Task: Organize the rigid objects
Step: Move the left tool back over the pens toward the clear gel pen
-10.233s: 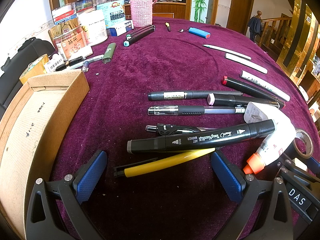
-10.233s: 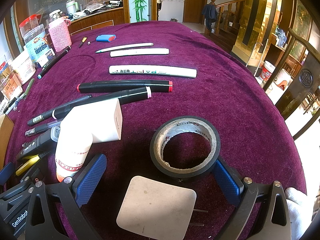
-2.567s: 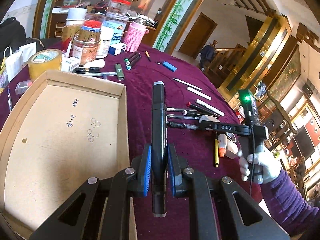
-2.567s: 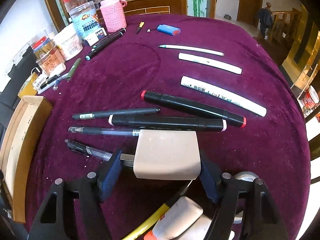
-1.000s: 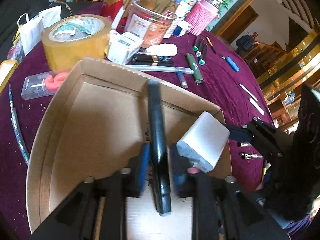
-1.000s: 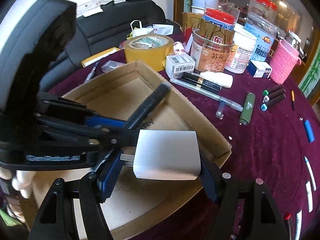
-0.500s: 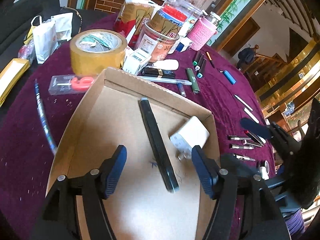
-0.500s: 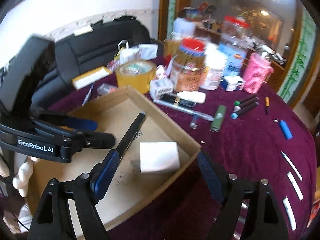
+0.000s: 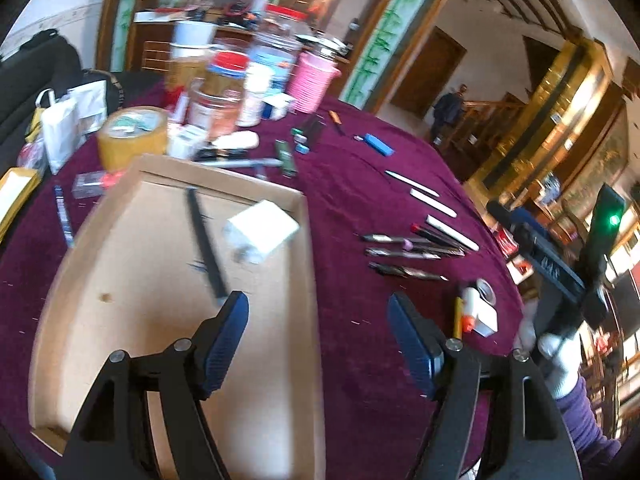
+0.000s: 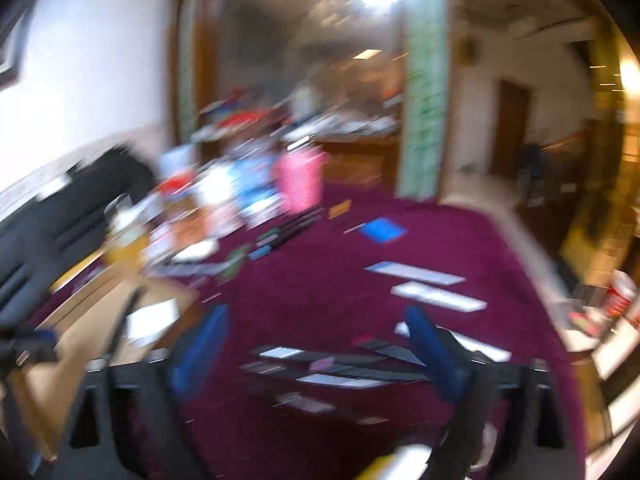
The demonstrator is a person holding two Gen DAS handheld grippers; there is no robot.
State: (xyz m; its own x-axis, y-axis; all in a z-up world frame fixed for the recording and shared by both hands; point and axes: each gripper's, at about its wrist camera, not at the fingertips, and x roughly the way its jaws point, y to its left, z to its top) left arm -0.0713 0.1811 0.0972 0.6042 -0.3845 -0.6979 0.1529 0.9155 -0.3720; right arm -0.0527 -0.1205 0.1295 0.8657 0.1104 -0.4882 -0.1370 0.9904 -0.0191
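A shallow cardboard box [image 9: 120, 320] lies on the purple table. In it are a black marker [image 9: 206, 246] and a white charger plug [image 9: 262, 232]. My left gripper [image 9: 318, 344] is open and empty above the box's right wall. My right gripper [image 10: 316, 350] is open and empty over the table; its view is badly blurred. It also shows at the right of the left wrist view [image 9: 560, 268]. Several pens and markers [image 9: 416, 244] lie in a row right of the box. A glue bottle [image 9: 476, 312], a yellow pen [image 9: 457, 318] and a tape roll [image 9: 486, 290] lie nearer.
Jars, a pink knitted holder [image 9: 312, 82], a yellow tape roll [image 9: 132, 136] and small boxes crowd the far left of the table. White pens [image 9: 432, 202] and a blue lighter [image 9: 378, 145] lie further back. A black chair [image 9: 36, 64] stands at the left.
Both grippers have pulled back from the box and swung right toward the pens. The marker and the plug stay in the box.
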